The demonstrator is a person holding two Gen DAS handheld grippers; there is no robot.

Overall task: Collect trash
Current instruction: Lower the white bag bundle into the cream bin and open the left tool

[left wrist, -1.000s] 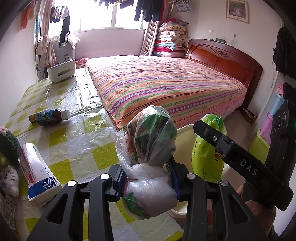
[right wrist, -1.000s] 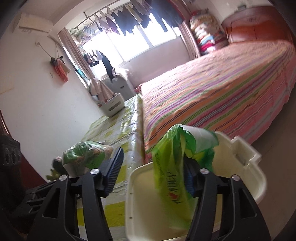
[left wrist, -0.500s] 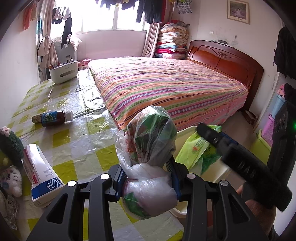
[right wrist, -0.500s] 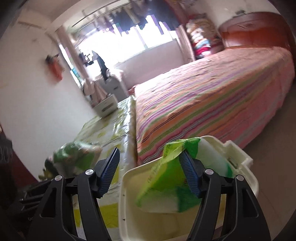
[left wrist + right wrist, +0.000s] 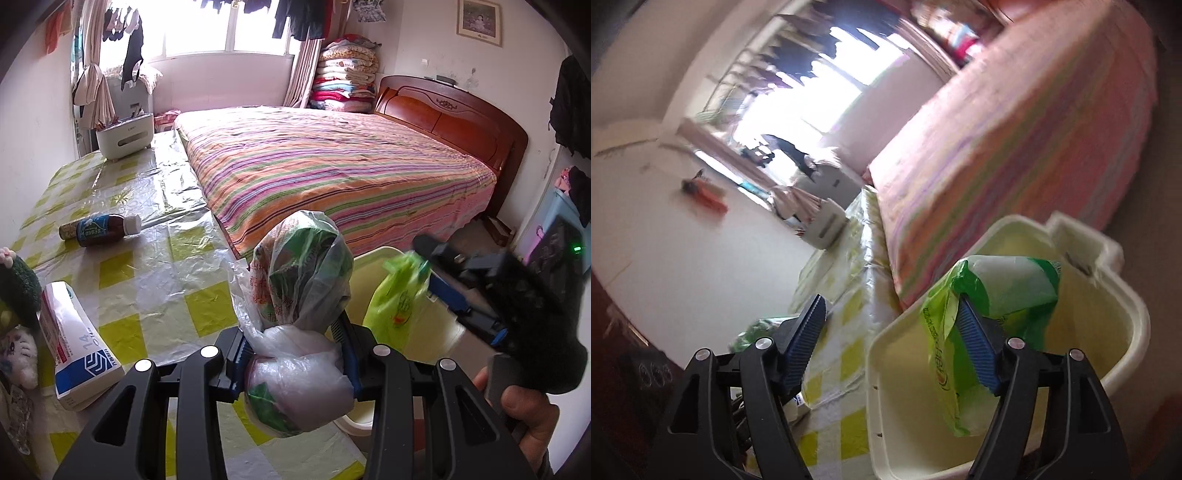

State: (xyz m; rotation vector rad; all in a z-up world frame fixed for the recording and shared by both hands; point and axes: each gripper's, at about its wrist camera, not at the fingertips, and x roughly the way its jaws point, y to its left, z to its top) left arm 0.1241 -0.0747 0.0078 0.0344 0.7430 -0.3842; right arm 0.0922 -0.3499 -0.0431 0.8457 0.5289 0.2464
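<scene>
Trash bundle [image 5: 295, 325], soft and light, sits clamped at its knotted waist in your left fingers [image 5: 240, 356]; right fingers [image 5: 975, 338] spread, green bag [image 5: 982, 321] over bin [image 5: 1123, 328].

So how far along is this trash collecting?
Nothing clearly sits in the cream bin yet. The open right gripper has the green bag draped on one finger above it. The left gripper clamps a bundled plastic bag. A bottle and carton remain on the table.
</scene>
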